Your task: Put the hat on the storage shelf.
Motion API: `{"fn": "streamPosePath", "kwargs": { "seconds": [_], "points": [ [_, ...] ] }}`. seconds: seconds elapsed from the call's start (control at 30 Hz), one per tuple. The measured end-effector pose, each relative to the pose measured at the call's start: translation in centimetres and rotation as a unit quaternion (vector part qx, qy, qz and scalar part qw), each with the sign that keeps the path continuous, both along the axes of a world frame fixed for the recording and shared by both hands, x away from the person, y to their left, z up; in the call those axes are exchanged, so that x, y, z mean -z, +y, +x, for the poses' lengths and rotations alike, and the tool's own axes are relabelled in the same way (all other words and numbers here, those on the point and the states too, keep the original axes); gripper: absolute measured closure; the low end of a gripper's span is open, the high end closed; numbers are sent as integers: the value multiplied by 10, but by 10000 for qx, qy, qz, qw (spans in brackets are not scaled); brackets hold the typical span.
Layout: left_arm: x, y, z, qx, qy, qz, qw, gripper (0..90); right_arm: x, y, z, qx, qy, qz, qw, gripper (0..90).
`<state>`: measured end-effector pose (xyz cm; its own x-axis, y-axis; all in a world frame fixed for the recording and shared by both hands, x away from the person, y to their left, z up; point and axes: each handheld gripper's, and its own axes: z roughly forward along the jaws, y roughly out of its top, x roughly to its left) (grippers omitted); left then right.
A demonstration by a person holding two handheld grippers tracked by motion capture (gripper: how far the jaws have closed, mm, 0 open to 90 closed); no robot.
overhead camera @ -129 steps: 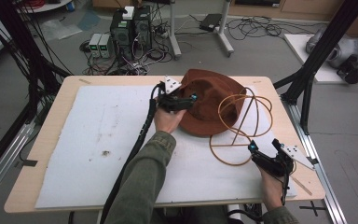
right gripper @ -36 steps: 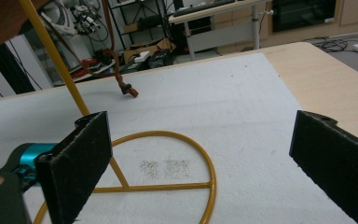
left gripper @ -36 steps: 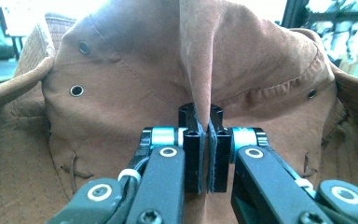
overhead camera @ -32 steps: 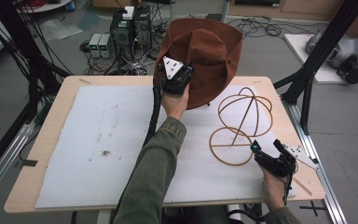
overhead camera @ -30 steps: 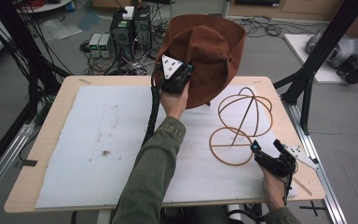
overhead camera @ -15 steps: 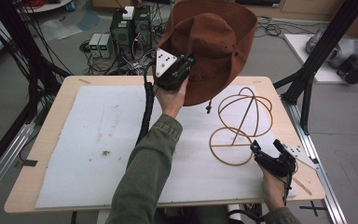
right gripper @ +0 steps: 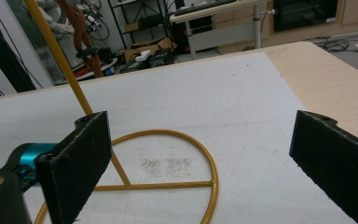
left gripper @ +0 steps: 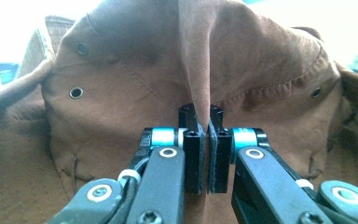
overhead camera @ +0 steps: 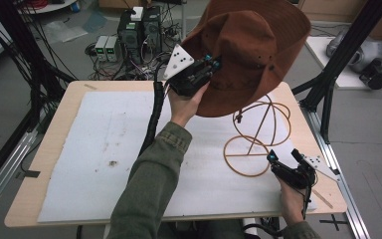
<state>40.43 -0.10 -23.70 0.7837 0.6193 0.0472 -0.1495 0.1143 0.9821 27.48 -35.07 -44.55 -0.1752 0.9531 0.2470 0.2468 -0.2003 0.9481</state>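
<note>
- My left gripper [overhead camera: 210,63] is clenched on a fold of the brown hat [overhead camera: 251,55]; in the left gripper view the two black jaws press together with a pleat of the hat's cloth [left gripper: 193,70] pinched between them.
- In the high view I see the hat held up in the air, clear of the tabletop [overhead camera: 59,124], above its far edge and above the wire hat stand [overhead camera: 256,132].
- The hat spreads up and to the right of my left gripper, its brim tilted; the gripper has hold of it at the lower left, near where crown and brim meet, as far as I can judge from the folds.
- Small metal eyelets [left gripper: 76,92] dot the cloth to either side of the pinched fold.
- My right gripper [overhead camera: 286,159] sits low at the near right corner of the tabletop, jaws spread wide with nothing between the pads.
- In the right gripper view its jaws frame the stand's round yellow base ring [right gripper: 168,184], which lies flat on the white mat [right gripper: 223,102]; the left pad stands just in front of the ring, but I cannot tell whether it touches the wire.
- The stand's slanted rod [right gripper: 58,58] rises from the ring toward the upper left.
- The hat and my right gripper are well apart.
</note>
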Motion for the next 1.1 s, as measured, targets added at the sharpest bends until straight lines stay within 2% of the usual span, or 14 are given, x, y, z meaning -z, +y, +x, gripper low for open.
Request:
{"fn": "streamPosePath", "kwargs": {
  "seconds": [0.07, 0.1, 0.23, 0.27, 0.33, 0.4, 0.43, 0.47, 0.5, 0.53, 0.63, 0.77, 0.93, 1.1],
  "points": [
    [-2, -5, -3, 258, -55, 52, 9996, 869, 0, 1, 0, 0, 8, 7, 10000, 49],
    [-2, -5, -3, 258, -55, 52, 9996, 869, 0, 1, 0, -7, 7, 8, 10000, 49],
    [-4, -7, -4, 656, -68, 48, 9978, 869, 0, 0, 0, -2, 3, 5, 10000, 49],
    [-4, -7, -3, 905, -26, 65, 9959, 869, 0, 0, 0, 3, 5, 27, 10000, 49],
    [-4, -8, -3, 996, -23, 95, 9950, 869, 0, -1, 0, 1, 4, 26, 10000, 49],
    [-4, -9, -3, 1170, -6, 173, 9930, 869, 0, -1, 0, 3, 19, 34, 10000, 49],
    [-3, -11, -2, 1376, -5, 247, 9902, 869, 0, -1, 0, 0, 20, 41, 10000, 49],
    [-3, -11, -2, 1376, -5, 247, 9902, 869, 0, -1, 0, -4, 17, 30, 10000, 49],
    [-1, -13, -1, 1594, -5, 287, 9868, 869, 0, 0, 0, -7, 8, 29, 10000, 49],
    [-1, -13, -1, 1594, -5, 287, 9868, 869, 0, 0, 0, -7, 8, 29, 10000, 49],
    [0, -16, 1, 1838, 12, 320, 9825, 868, 0, 0, 0, -12, 6, 49, 10000, 49],
    [1, -23, 2, 1924, 68, 412, 9804, 867, 1, -1, 0, -5, 18, 55, 10000, 49],
    [5, -34, 0, 2067, 105, 715, 9757, 867, 1, -1, -1, 53, -6, 32, 10000, 49],
    [12, -43, -3, 2143, 177, 997, 9715, 866, 1, -2, -3, 288, -115, -73, 9995, 48]
  ]
}}
